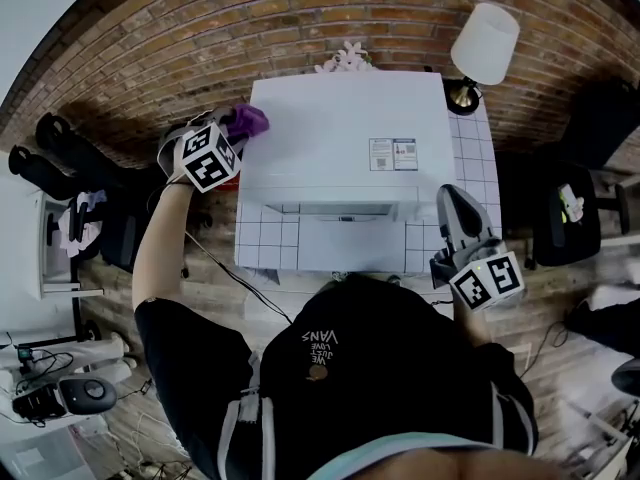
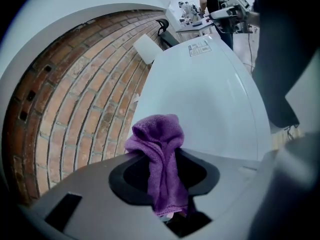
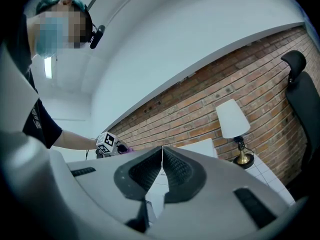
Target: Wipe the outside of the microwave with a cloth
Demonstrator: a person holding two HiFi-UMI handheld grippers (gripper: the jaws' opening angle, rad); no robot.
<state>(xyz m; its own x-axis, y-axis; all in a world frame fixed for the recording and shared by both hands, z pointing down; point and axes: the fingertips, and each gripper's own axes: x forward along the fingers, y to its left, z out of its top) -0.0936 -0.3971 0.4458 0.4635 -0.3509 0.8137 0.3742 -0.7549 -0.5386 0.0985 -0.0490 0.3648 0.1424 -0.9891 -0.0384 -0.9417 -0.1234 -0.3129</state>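
1. Head view: the white microwave [image 1: 345, 133] stands on a white tiled table [image 1: 262, 240] set against a brick wall [image 1: 300, 8]. A lamp [image 1: 485, 40] stands at the table's far right corner. The left hand-held gripper [image 1: 238, 130] reaches over the far left corner of the microwave's top. A purple cloth [image 1: 250, 120] is bunched at its tip, over the edge of the top panel. A small label [image 1: 392, 154] sits on the top panel toward the right. The right hand-held gripper [image 1: 452, 200] is held just beside the microwave's front right corner and points toward the wall. I cannot tell whether it touches the casing.

2. Left gripper view: the jaws are clamped on the cloth. The cloth runs as a folded strip between them, and its rounded end pokes out past the tips, over the smooth white top of the microwave. The brick wall fills the left side.

3. Right gripper view: the jaws are pressed together with nothing between them. Beyond them are the lamp, the brick wall, and the left hand-held gripper's marker cube with a bit of purple beside it.
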